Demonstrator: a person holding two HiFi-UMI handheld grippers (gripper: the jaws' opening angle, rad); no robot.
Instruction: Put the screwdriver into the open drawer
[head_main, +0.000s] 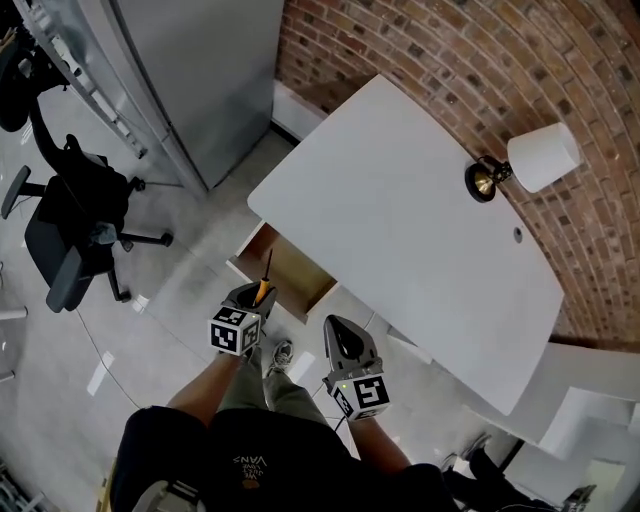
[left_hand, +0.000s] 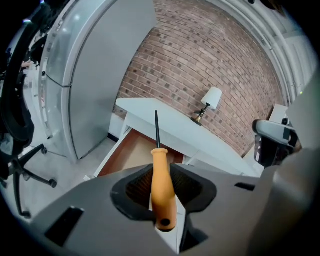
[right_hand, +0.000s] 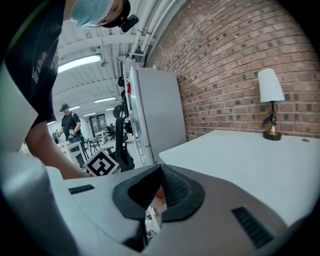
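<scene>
**Inspector:** State of the left gripper (head_main: 248, 298)?

**Recorder:** Its jaws are clamped on the orange handle of the screwdriver (left_hand: 162, 189). The pads take the handle near its thicker middle. The butt end sticks out behind them and the dark shaft runs forward, out past the fingertips.

**Inspector:** And the right gripper (head_main: 339, 328)?

**Recorder:** Its jaws are together with nothing between them. It hangs just beside the left one, carrying nothing.

**Inspector:** Where is the screwdriver relative to the drawer (head_main: 296, 272)?

**Recorder:** It is in the left gripper only and not yet in the drawer. The drawer stands pulled out from under the tabletop (head_main: 400, 230), below its near edge and close to its left corner. Its brown floor is bare where it shows. In the head view the shaft tip lies over the drawer's near rim. How high it sits above that rim cannot be told.

**Inspector:** How will the tool handle?

**Recorder:** It is judged light and stiff, with no give in the shaft. The handle looks smooth and round, so it could twist between the pads, and could roll once released. The present hold on the thick part of the handle is the sound one. The thin shaft would offer a poor purchase.

**Inspector:** Anything else to note?

**Recorder:** A lamp (head_main: 535, 158) stands at the tabletop's far edge against the brick wall, well apart from the work. An office chair (head_main: 70, 235) stands off on the floor to the left.
</scene>
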